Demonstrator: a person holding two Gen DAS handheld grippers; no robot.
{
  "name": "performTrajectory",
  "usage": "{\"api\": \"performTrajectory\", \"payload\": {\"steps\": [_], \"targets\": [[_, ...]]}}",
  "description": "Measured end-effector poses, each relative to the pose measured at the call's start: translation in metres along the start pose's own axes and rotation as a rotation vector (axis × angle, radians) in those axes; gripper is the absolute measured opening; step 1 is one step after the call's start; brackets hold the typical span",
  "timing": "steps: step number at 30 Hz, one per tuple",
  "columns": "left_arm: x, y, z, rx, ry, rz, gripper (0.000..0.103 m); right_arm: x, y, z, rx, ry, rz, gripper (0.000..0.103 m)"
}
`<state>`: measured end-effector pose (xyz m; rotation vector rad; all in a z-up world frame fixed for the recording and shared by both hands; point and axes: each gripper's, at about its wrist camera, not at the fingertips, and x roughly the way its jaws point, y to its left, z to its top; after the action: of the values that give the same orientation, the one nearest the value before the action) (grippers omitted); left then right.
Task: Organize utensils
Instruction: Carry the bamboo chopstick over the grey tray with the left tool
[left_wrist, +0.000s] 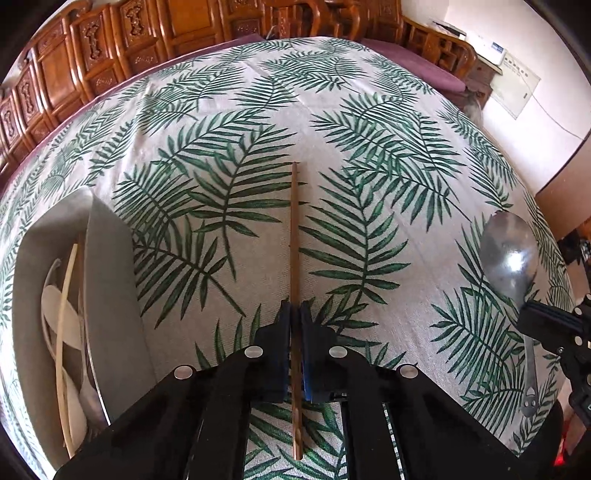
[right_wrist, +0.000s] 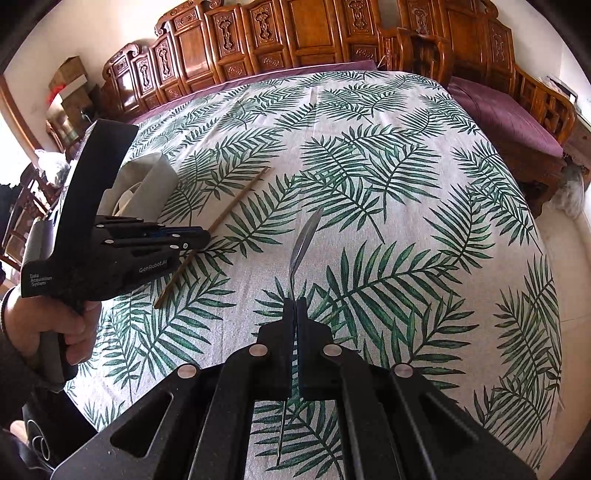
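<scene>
Two hand-held grippers are in view: the left hand-held gripper (left_wrist: 294, 310) and the right hand-held gripper (right_wrist: 295, 306). One brown chopstick (left_wrist: 294, 236) lies on the one leaf-print tablecloth (left_wrist: 369, 122), running from 12 to 6 o'clock in the left wrist view. One metal spoon (left_wrist: 511, 254) shows at 3 o'clock there. One grey holder (left_wrist: 110, 295) stands at 9 o'clock; inside it one pale chopstick (left_wrist: 64, 332) can be counted, along with at least two pale utensils whose exact number cannot be told. One person's hand (right_wrist: 55, 325) is visible.
</scene>
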<state>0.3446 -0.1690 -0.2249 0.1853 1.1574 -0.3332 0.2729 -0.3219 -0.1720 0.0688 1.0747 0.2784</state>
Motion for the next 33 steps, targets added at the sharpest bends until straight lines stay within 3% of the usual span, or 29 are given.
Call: {"api": "performTrajectory", "payload": {"steps": [18,25,33], "targets": [[-0.082,0.028,-0.028,-0.034,-0.116,-0.049,0.004,-0.023,0.047,0.018,-0.045,-0.05,0.028,0.002],[-0.116,0.065,-0.037,-0.064,-0.164,-0.042,0.004,-0.023,0.081,0.029,-0.082,-0.058,0.049,0.002],[-0.126,0.112,-0.045,-0.135,-0.188,-0.017,0.004,-0.021,0.123,0.044,-0.136,-0.062,0.082,0.002]]}}
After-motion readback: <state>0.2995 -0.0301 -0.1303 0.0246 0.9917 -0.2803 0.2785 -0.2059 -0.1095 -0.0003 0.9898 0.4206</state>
